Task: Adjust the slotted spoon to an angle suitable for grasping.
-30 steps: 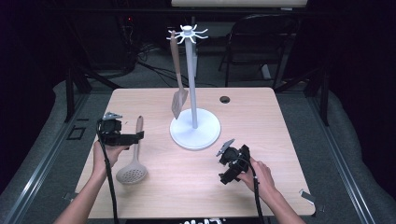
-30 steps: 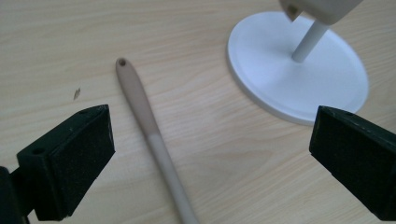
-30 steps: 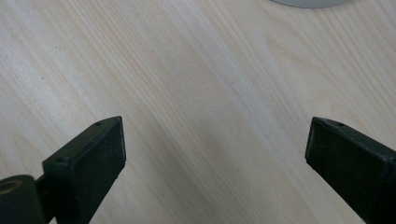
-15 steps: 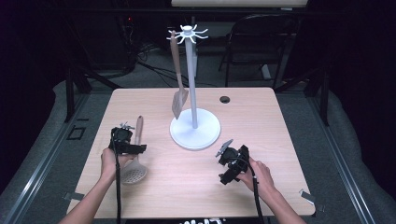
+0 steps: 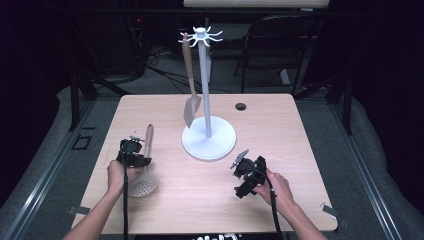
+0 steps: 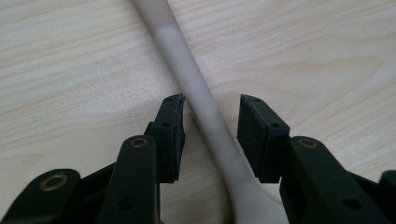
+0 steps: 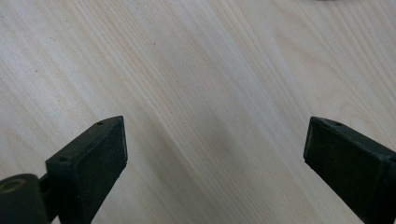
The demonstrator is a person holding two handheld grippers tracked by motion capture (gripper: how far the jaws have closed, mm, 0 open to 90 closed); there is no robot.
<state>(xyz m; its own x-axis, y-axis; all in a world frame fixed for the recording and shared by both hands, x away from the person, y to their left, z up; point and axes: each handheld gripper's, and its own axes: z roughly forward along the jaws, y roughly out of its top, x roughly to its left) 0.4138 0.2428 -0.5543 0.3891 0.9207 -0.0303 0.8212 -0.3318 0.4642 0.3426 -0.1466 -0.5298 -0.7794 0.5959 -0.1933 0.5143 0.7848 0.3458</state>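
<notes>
The slotted spoon [image 5: 144, 170] is laid flat on the tabletop [image 5: 300, 150], handle pointing away. Its neck is straddled by the left gripper [image 6: 211, 126], whose jaws have just been closing without pinching yet. The right gripper [image 5: 240, 165], spread wide, is held well apart.

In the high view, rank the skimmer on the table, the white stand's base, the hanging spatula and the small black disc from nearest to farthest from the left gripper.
From the left gripper:
1. Skimmer, its handle between the jaws.
2. Stand's base, to the right at mid-table.
3. Hanging spatula, beyond the base's left edge; close to the base in rank.
4. Black disc, far side, right of the pole.
</notes>
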